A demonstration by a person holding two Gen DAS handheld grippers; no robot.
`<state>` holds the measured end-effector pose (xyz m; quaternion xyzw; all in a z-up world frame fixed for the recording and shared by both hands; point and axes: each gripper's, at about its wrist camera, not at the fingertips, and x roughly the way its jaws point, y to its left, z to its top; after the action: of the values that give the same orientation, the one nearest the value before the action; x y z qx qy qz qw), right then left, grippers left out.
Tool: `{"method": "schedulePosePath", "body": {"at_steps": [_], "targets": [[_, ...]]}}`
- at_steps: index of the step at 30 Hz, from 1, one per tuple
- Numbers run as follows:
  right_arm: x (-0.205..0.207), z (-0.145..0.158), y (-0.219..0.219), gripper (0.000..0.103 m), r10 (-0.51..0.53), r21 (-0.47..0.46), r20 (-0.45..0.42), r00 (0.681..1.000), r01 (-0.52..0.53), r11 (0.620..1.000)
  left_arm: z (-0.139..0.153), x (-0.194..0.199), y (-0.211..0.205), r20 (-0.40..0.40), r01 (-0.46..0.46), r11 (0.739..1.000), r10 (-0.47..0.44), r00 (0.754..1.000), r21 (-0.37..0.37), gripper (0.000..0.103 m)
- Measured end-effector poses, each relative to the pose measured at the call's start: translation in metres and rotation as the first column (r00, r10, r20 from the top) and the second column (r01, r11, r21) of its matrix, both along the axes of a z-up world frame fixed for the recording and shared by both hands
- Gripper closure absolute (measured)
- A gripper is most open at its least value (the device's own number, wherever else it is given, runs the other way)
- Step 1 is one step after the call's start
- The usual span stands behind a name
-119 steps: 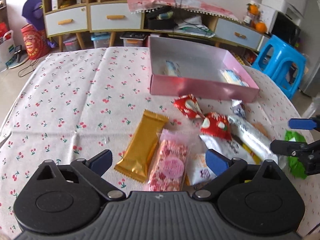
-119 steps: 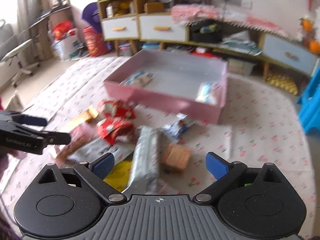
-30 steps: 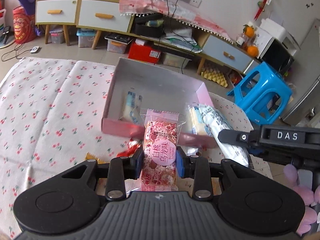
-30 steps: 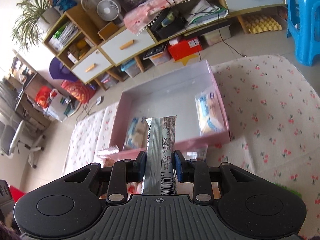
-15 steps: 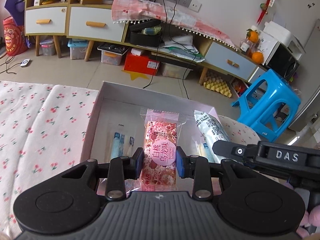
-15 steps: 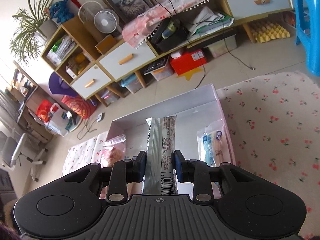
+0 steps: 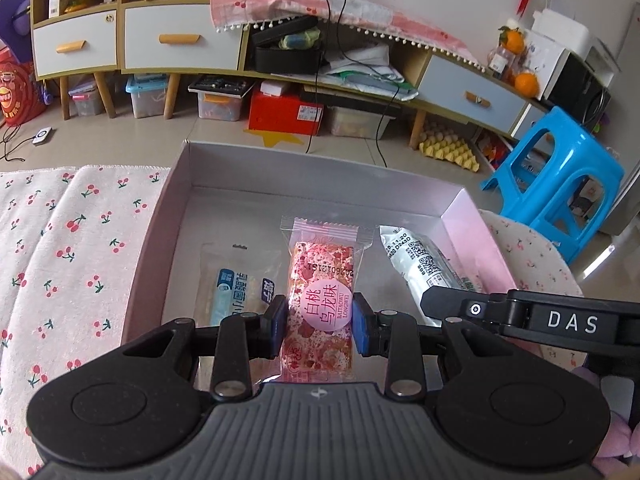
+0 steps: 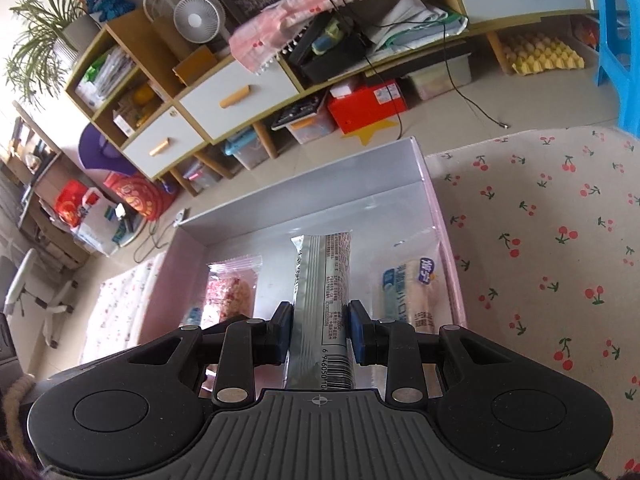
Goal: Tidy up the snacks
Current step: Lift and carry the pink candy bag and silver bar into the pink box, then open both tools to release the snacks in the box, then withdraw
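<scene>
My left gripper (image 7: 320, 328) is shut on a pink speckled snack packet (image 7: 322, 280) with a round pink label, held over the inside of the pink box (image 7: 160, 216). My right gripper (image 8: 320, 332) is shut on a long silver snack bar (image 8: 322, 280), also over the pink box (image 8: 440, 216). In the left wrist view the silver snack bar (image 7: 420, 264) and the right gripper's black arm (image 7: 520, 316) sit to the right. A pale blue-and-white packet (image 7: 236, 280) lies on the box floor at left. Another blue-and-white packet (image 8: 412, 284) lies by the right wall.
The box stands on a cherry-print tablecloth (image 7: 72, 248) at the table's far edge. Beyond it are the floor, a low cabinet with drawers (image 7: 180, 40), a red box (image 7: 286, 110) and a blue plastic stool (image 7: 560, 184).
Both grippers carried their snacks forward and down, from before the box's near wall to over its inside. Grips are unchanged.
</scene>
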<state>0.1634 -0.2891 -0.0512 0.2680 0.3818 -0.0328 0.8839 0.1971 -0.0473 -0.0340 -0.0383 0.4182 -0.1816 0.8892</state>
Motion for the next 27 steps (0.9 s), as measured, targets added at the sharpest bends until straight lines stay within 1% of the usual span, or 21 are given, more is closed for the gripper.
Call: {"method": "schedulePosePath", "body": {"at_steps": [5,8,14,16,17,18,21,23,27], "targets": [[0.003,-0.002,0.003,0.074,0.002,-0.043,-0.005,1.000,-0.002,0.999,-0.004,0.004,0.000,-0.017,0.001,1.000,-0.001,1.000,0.009,0.073],[0.004,-0.003,0.007,0.074,0.010,-0.073,-0.009,1.000,-0.010,0.997,-0.004,0.003,-0.001,-0.013,0.002,1.000,-0.002,1.000,0.010,0.073],[0.004,-0.001,0.007,0.069,0.015,-0.061,-0.004,1.000,-0.016,0.998,-0.003,0.004,-0.001,-0.014,0.001,1.000,-0.001,1.000,0.011,0.069],[0.002,0.002,0.006,0.064,0.014,-0.049,0.009,1.000,-0.014,0.999,-0.001,0.002,0.001,-0.011,-0.005,1.000,0.005,1.000,0.006,0.067],[0.000,0.004,0.005,0.058,0.012,-0.038,0.020,1.000,-0.011,0.999,-0.001,0.002,0.000,-0.014,-0.005,1.000,0.005,1.000,0.003,0.065],[-0.001,0.006,0.004,0.054,0.010,-0.030,0.027,1.000,-0.009,1.000,0.001,0.001,0.001,-0.015,-0.008,1.000,0.008,1.000,-0.001,0.064],[-0.006,0.015,0.003,0.052,0.010,-0.028,0.032,0.999,-0.009,1.000,0.006,-0.001,0.000,-0.015,-0.005,1.000,0.005,1.000,0.001,0.060],[-0.010,0.021,0.004,0.050,0.006,-0.035,0.031,1.000,-0.004,0.999,0.010,-0.005,0.000,-0.010,-0.002,1.000,0.002,1.000,0.008,0.052],[-0.019,0.034,0.006,0.041,-0.007,-0.043,0.031,0.999,0.009,0.999,0.020,-0.014,0.004,-0.004,0.003,1.000,-0.002,1.000,0.016,0.045]]}}
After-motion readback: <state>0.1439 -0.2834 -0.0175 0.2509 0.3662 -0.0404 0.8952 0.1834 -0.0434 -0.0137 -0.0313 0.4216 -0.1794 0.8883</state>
